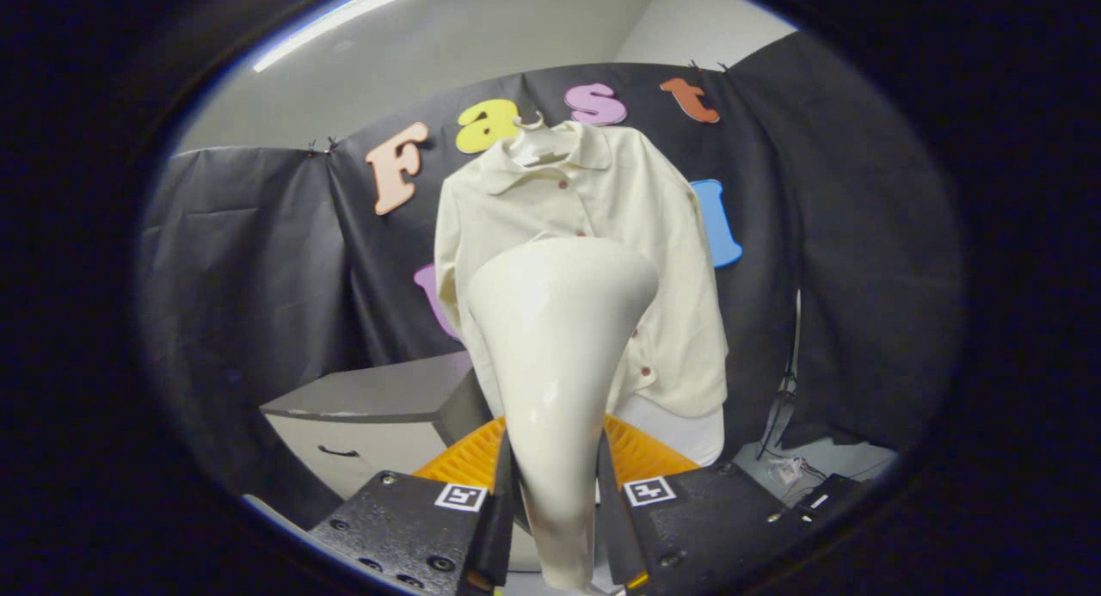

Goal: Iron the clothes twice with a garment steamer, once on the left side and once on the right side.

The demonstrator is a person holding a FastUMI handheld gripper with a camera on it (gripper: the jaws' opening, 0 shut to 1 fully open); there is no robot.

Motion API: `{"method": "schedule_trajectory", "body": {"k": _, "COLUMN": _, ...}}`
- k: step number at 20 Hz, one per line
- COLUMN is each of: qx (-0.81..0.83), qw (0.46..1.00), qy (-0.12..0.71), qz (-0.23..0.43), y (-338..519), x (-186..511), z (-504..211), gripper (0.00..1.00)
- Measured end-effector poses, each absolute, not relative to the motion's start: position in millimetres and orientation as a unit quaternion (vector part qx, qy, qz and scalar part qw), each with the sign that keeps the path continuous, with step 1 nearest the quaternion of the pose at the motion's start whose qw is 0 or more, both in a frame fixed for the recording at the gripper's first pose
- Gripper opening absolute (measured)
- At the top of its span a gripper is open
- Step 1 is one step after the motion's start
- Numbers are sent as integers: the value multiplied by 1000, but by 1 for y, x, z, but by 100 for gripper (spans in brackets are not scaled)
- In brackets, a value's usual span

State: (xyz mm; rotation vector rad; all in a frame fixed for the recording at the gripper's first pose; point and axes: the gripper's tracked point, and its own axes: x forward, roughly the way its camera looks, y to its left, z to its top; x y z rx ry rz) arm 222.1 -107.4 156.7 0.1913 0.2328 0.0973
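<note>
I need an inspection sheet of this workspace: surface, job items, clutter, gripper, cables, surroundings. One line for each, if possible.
Surface: grey cabinet top with a drawer handle below it, beyond the fingers and beside the shirt; nothing seen on it.
Job's things: cream shirt with dark buttons hangs on a hanger against the black cloth wall; white steamer head points toward its front.
Clutter: small white item on the floor near the cables, too small to tell.
Grippers: gripper shut on the steamer head, both fingers pressing its neck.
Cables: dark cables hang down the wall past the shirt's hem.
Surroundings: ceiling light strip; orange ribbed part behind the fingers.
</note>
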Motion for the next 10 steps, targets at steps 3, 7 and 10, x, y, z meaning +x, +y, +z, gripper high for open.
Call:
{"method": "schedule_trajectory", "body": {"k": 3, "qx": 78, "qw": 990, "qy": 99, "qz": 61, "y": -70, "x": 210, "z": 189, "gripper": 44}}
{"method": "schedule_trajectory", "body": {"k": 7, "qx": 58, "qw": 994, "qy": 64, "qz": 72, "y": -19, "x": 195, "z": 225, "gripper": 43}}
{"method": "schedule_trajectory", "body": {"k": 10, "qx": 23, "qw": 996, "qy": 40, "qz": 79, "y": 20, "x": 180, "z": 247, "gripper": 43}}
